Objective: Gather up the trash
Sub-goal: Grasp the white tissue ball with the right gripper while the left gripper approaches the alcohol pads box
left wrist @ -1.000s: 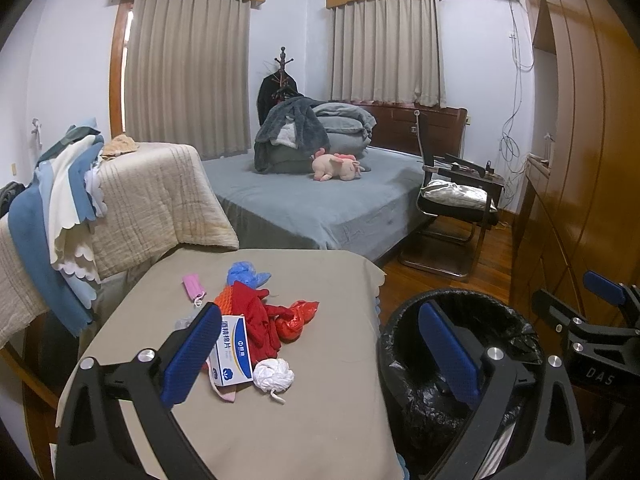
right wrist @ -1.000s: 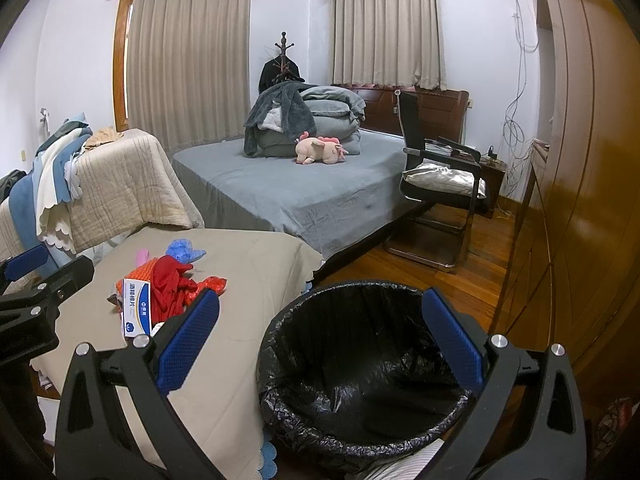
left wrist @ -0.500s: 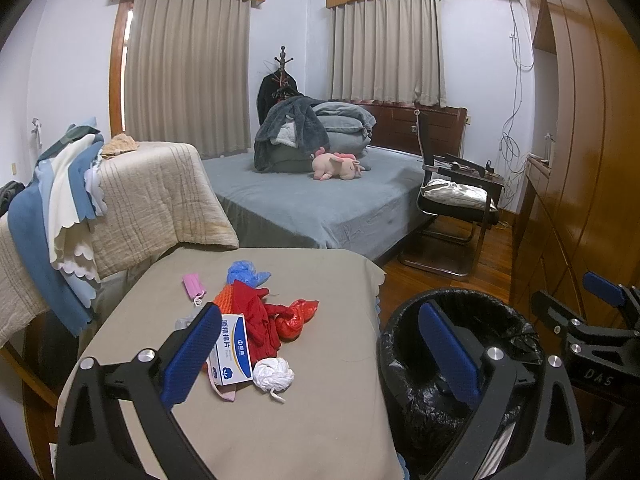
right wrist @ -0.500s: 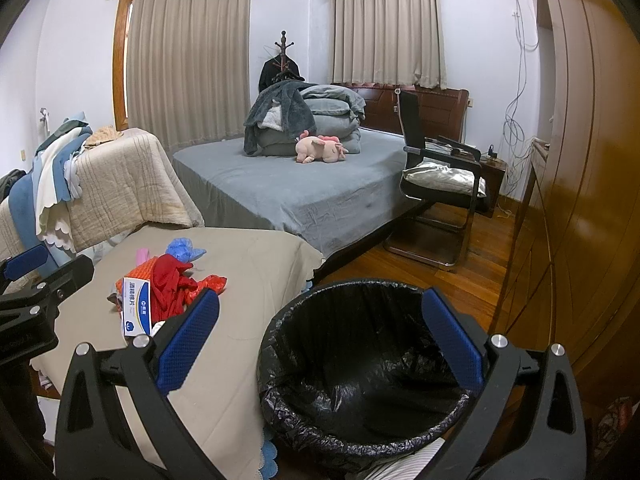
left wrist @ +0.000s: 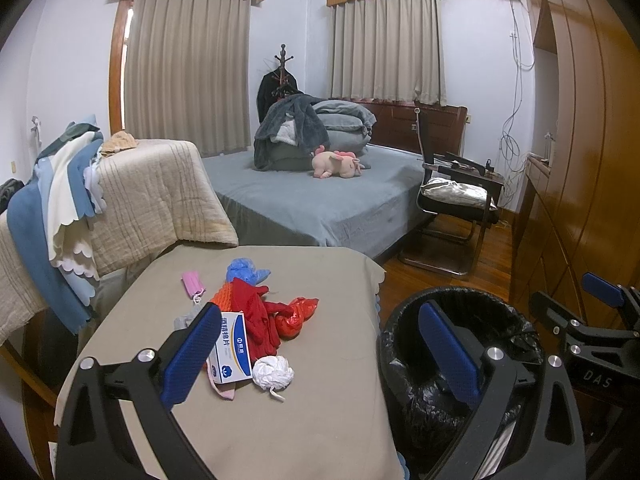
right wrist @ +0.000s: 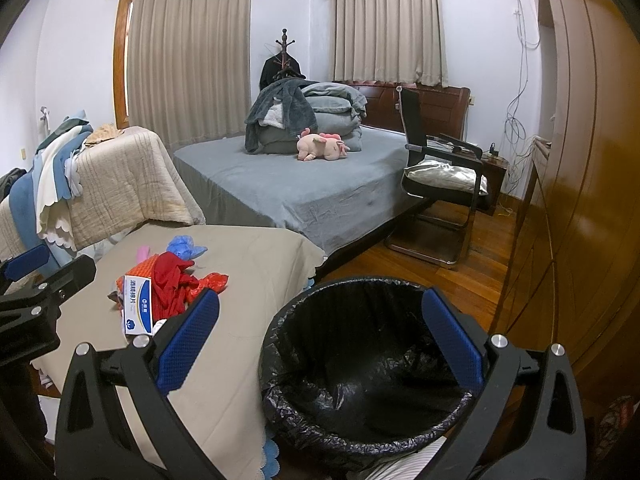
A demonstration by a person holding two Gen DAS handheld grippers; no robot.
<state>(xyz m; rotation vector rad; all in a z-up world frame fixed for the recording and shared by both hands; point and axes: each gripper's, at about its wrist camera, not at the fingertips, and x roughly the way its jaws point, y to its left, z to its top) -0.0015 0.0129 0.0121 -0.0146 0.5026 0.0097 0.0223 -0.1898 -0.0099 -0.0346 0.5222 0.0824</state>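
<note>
Nothing has really moved since the earlier frames: both my grippers hover in the same places and the pile of trash lies as it did. My left gripper (left wrist: 316, 344) has its jaws spread wide and holds nothing; it hangs over the near part of the table (left wrist: 340, 420), with the trash just beyond its left finger. My right gripper (right wrist: 320, 336) is also wide apart and empty, above the mouth of the trash bin (right wrist: 372, 364), which stands on the floor just beside the right edge of the table. I judge the step in hand is the first pick. To do it well I would bring the left gripper down on one piece only, probably the white crumpled ball (left wrist: 273, 372) because it lies nearest and apart from the tangle, and close low around it. From left to right the pile has a pink mask (left wrist: 193, 286), a white and blue box (left wrist: 232, 346), a red cloth (left wrist: 256, 316), a blue crumpled piece (left wrist: 244, 270) at the far side and a red plastic bag (left wrist: 298, 314). The tablecloth is soft, so a finger could catch it and drag it. On the far left, blankets (left wrist: 152, 196) hang over some furniture; further is the grey bed (left wrist: 320, 200) with a pink plush toy (left wrist: 338, 163), then a black chair (left wrist: 456, 200) and the wooden wardrobe (left wrist: 588, 160) on the right.
</note>
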